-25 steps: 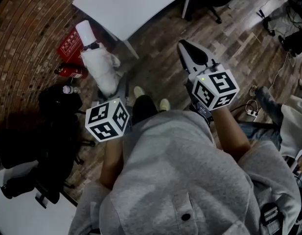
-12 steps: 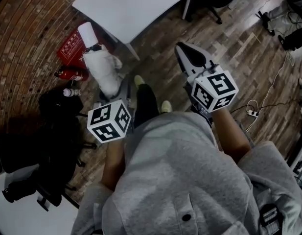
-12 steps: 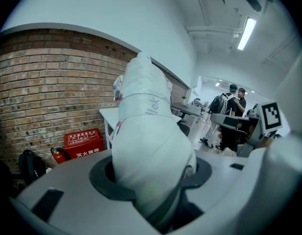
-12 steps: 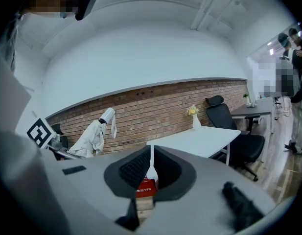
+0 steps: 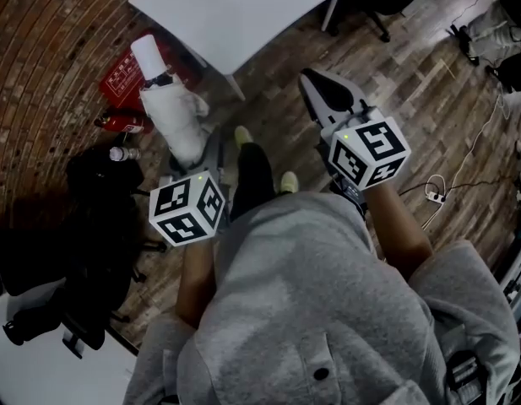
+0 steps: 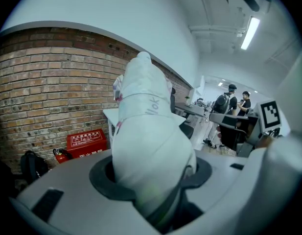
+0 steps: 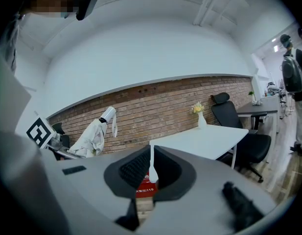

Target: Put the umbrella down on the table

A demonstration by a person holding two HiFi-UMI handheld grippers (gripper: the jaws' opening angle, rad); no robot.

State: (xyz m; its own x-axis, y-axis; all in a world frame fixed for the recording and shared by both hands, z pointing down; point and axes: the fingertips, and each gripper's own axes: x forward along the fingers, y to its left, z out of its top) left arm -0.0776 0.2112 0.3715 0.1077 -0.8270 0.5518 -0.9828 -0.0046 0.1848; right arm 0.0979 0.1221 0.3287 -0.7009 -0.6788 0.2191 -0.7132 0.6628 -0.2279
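Left claw [image 5: 209,153] clamps the folded umbrella [image 5: 171,112], likely bound for the counter [image 5: 235,7] at twelve o'clock; right claw [image 5: 315,87] is together, empty.

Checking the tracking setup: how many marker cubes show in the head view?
2. One marker cube is at lower left, just below the white umbrella. The other is right of centre. None appears hidden.

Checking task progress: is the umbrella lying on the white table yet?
No, the umbrella is held between the jaws of the left gripper, off the table.
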